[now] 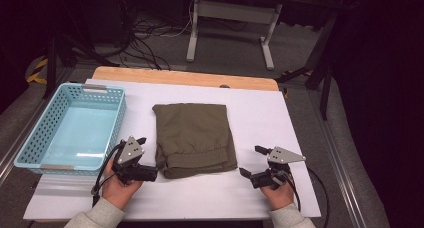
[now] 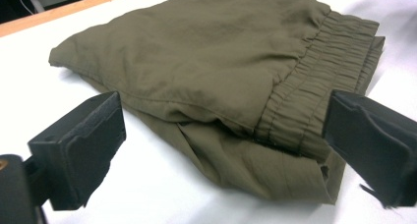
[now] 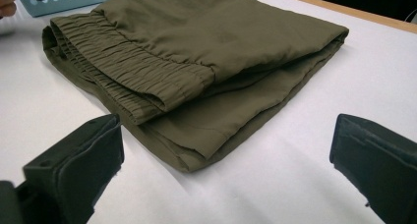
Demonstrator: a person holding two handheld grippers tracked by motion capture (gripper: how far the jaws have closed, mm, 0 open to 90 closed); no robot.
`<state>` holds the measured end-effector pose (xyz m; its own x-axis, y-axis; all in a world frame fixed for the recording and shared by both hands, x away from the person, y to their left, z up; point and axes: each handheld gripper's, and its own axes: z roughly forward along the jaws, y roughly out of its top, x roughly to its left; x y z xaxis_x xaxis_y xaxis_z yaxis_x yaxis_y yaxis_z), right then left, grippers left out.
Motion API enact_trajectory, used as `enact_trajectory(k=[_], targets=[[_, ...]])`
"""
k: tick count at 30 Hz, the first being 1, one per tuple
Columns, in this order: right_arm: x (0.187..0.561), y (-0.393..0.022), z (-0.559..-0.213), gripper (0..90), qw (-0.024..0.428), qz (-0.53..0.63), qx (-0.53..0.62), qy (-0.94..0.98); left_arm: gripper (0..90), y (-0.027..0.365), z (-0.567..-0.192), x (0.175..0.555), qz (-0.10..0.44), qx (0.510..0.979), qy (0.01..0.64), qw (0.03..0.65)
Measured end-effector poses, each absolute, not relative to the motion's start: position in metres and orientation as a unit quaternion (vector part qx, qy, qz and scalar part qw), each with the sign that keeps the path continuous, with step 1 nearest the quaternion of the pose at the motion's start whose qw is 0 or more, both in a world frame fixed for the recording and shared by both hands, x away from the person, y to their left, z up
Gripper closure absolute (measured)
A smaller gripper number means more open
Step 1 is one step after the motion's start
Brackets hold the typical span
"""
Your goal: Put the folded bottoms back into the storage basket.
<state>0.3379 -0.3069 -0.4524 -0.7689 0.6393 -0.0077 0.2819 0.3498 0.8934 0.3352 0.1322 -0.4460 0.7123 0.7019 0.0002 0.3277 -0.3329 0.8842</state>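
- On the white-covered bench (image 1: 260,113), a folded pair of olive-green trousers (image 1: 194,138) lies flat in the middle, its elastic waistband at the near edge, toward me.
- My left gripper (image 1: 150,157) sits just beside the near left corner of the trousers, held in my left hand (image 1: 120,185); its jaws are spread wide and grip nothing.
- In the left gripper view the trousers (image 2: 211,76) lie between and beyond my two jaws, with the gathered waistband close to the right-hand jaw; I cannot tell whether it touches the cloth.
- My right gripper (image 1: 252,160) rests on the bench near the near right corner of the trousers, apart from the cloth, in my right hand (image 1: 278,193); its jaws also stand wide apart and empty.
- In the right gripper view the trousers (image 3: 196,62) lie ahead, nearer the left-hand jaw, with bare white bench in front of the other jaw.
- A light blue basket (image 1: 37,138) stands at the left of the bench, beside the trousers but not touching them.
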Motion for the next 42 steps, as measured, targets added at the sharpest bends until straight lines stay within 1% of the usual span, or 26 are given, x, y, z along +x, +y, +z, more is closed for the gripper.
enact_trajectory(k=[4, 9, 16, 21, 23, 30, 32, 42], targets=[[0.339, -0.307, -0.453, 0.2, 0.176, 0.492, 0.289, 0.802, 1.6, 0.131, -0.443, 0.338, 0.195, 0.787, 0.328, 0.485], [0.338, -0.306, -0.454, 0.2, 0.175, 0.491, 0.29, 0.803, 1.4, 0.127, -0.439, 0.342, 0.2, 0.789, 0.328, 0.479], [0.338, -0.306, -0.454, 0.2, 0.172, 0.491, 0.29, 0.803, 0.3, 0.124, -0.433, 0.35, 0.181, 0.791, 0.325, 0.485], [0.338, -0.306, -0.454, 0.2, 0.172, 0.491, 0.291, 0.803, 0.2, 0.121, -0.428, 0.355, 0.181, 0.796, 0.315, 0.484], [0.338, -0.306, -0.454, 0.2, 0.172, 0.489, 0.292, 0.804, 0.3, 0.119, -0.426, 0.358, 0.183, 0.801, 0.32, 0.471], [0.337, -0.306, -0.454, 0.2, 0.174, 0.49, 0.287, 0.805, 0.3, 0.116, -0.424, 0.369, 0.183, 0.803, 0.334, 0.459], [0.337, -0.305, -0.454, 0.2, 0.174, 0.49, 0.287, 0.805, 2.3, 0.115, -0.423, 0.373, 0.18, 0.798, 0.347, 0.459], [0.337, -0.306, -0.454, 0.2, 0.174, 0.49, 0.288, 0.805, 2.3, 0.108, -0.417, 0.389, 0.178, 0.797, 0.361, 0.45]])
